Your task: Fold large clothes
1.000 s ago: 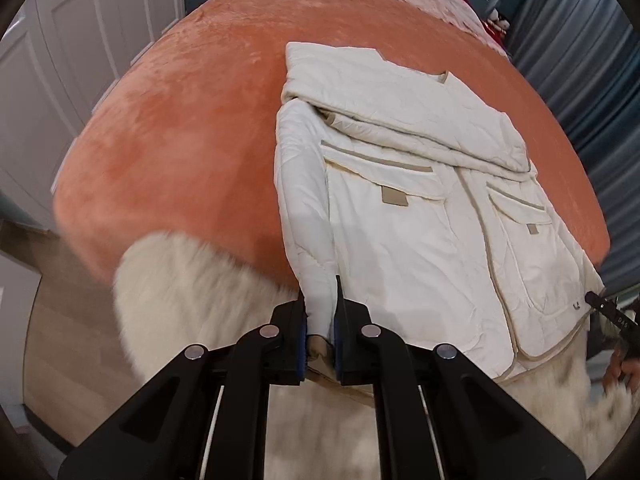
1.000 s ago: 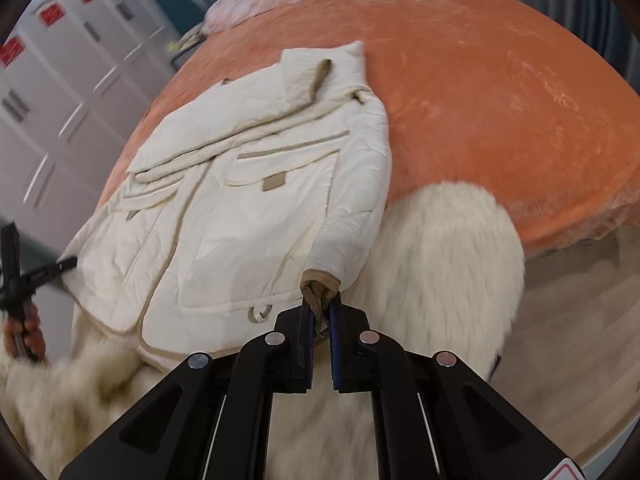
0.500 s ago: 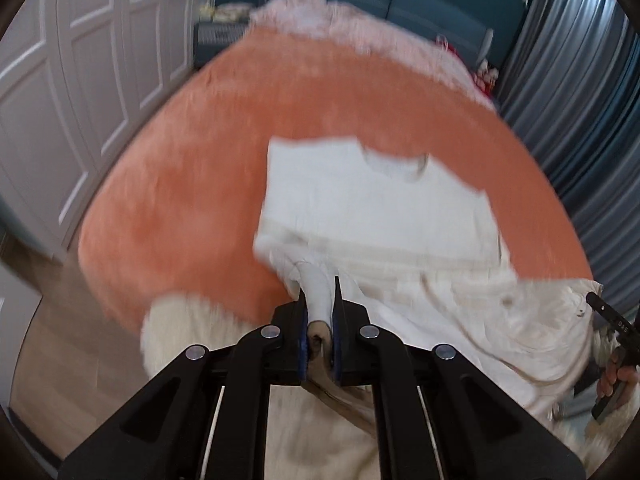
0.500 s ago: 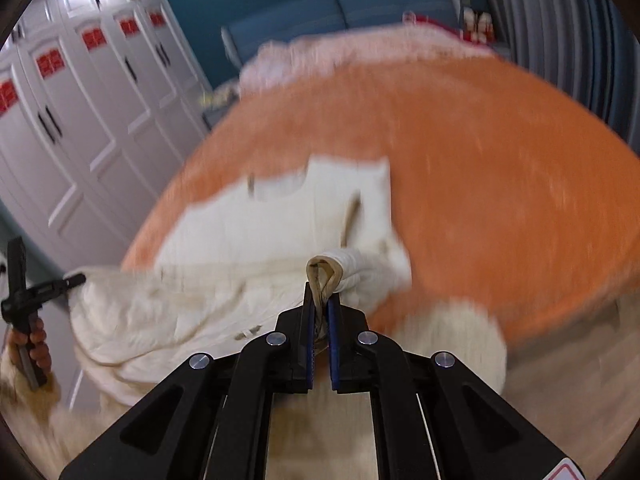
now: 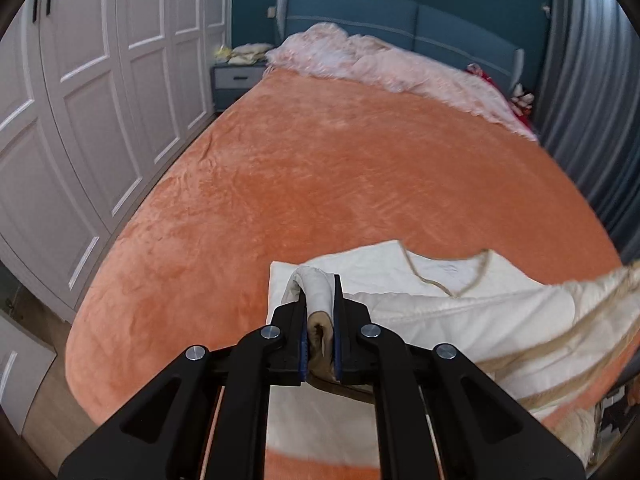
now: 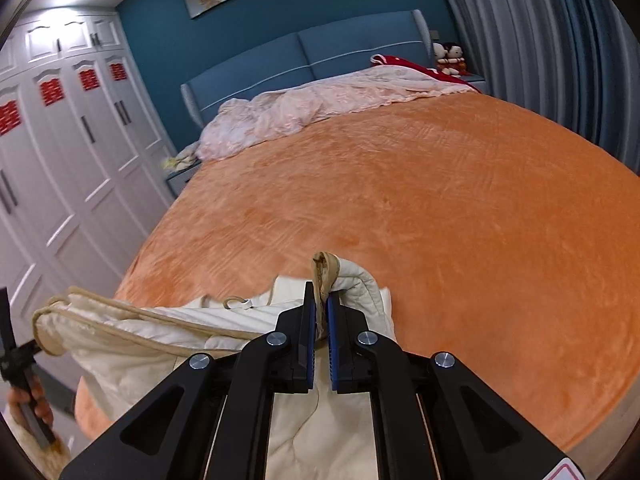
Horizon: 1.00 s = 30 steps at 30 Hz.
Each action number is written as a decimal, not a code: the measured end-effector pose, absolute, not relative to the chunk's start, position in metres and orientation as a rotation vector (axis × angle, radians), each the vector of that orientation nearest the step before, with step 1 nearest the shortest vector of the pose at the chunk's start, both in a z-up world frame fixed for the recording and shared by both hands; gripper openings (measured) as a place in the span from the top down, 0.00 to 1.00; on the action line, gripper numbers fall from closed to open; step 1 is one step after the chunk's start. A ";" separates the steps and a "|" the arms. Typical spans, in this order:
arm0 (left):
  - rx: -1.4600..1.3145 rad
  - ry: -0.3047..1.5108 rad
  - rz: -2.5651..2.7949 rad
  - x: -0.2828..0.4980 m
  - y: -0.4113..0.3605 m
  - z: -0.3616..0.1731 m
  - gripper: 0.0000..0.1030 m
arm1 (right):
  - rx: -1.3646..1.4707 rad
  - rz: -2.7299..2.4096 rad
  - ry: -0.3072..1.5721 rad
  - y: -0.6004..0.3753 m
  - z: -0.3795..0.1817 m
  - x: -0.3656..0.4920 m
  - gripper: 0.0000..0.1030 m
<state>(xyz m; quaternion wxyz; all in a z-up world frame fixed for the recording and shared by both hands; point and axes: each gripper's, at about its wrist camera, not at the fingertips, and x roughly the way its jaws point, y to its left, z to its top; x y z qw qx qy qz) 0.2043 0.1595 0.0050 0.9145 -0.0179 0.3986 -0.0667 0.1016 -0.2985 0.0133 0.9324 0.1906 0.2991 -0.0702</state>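
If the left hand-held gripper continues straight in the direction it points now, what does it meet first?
Probably the folded cream quilted jacket lying ahead of the left hand-held gripper, then the orange plush bedspread; depth is unclear.

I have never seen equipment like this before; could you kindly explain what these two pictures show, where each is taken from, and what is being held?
There is no robot here. A person holds a hand-operated two-finger tool in each hand, and a wide-angle camera on each tool looks forward along its black fingers.

One picture comes from the left tool, the other from the right tool. Both look across a bed with an orange blanket, toward a pink quilt and a blue headboard. White wardrobes stand alongside.

A cream jacket lies on the blanket at the near end. Each tool is shut on a tan-trimmed edge of the jacket, apparently a sleeve cuff, lifted off the bed. At the left edge of the right tool's picture you can see the person's hand gripping the other tool's handle.
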 end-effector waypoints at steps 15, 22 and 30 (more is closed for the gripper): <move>0.064 0.943 -0.033 0.282 0.129 -0.069 0.89 | 0.408 -0.226 0.729 -0.311 -0.058 0.188 0.95; 0.078 0.970 -0.019 0.297 0.124 -0.093 0.88 | 0.388 -0.240 0.756 -0.310 -0.077 0.198 0.95; 0.094 1.009 -0.018 0.313 0.119 -0.120 0.86 | 0.391 -0.254 0.787 -0.310 -0.100 0.213 0.91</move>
